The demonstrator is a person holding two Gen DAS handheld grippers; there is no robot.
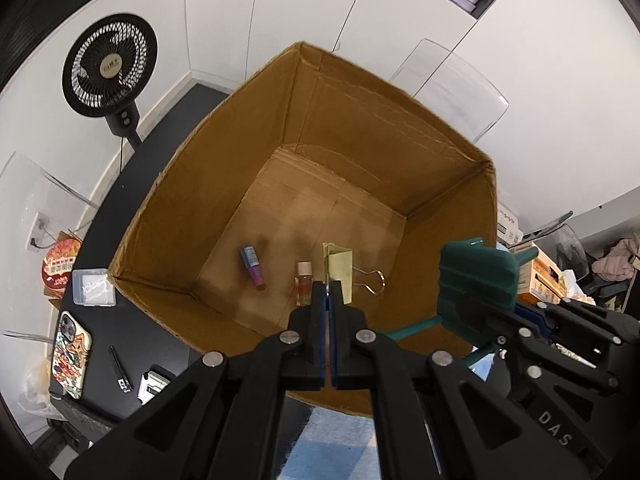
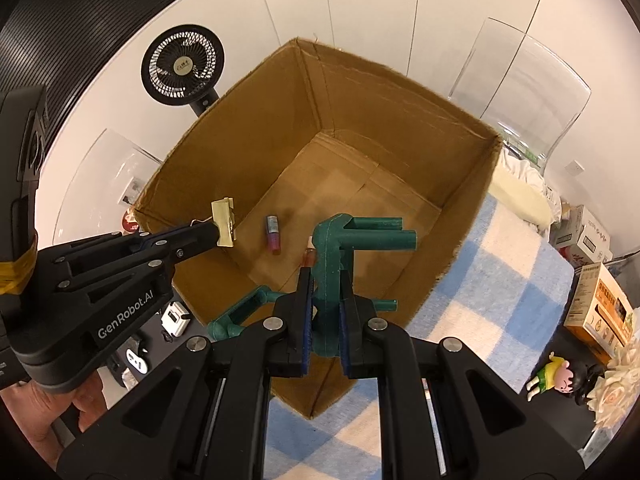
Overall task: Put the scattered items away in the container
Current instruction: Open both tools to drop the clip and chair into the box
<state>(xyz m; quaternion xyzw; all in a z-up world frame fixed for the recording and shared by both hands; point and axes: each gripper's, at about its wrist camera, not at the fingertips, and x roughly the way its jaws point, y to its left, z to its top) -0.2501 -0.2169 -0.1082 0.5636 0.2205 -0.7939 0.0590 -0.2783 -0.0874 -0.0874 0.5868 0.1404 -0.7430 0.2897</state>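
Note:
A large open cardboard box stands on the table. On its floor lie a purple tube and a small bottle of orange liquid. My left gripper is shut on the wire handle of a yellow binder clip and holds it over the box; the clip also shows in the right wrist view, at the tip of the left gripper. My right gripper is shut on a green plastic pipe-shaped piece above the box's near side.
A black fan stands behind the box. A phone, a clear small case, a black pen lie on the dark table at left. A blue checked cloth, cartons, a toy figure lie at right.

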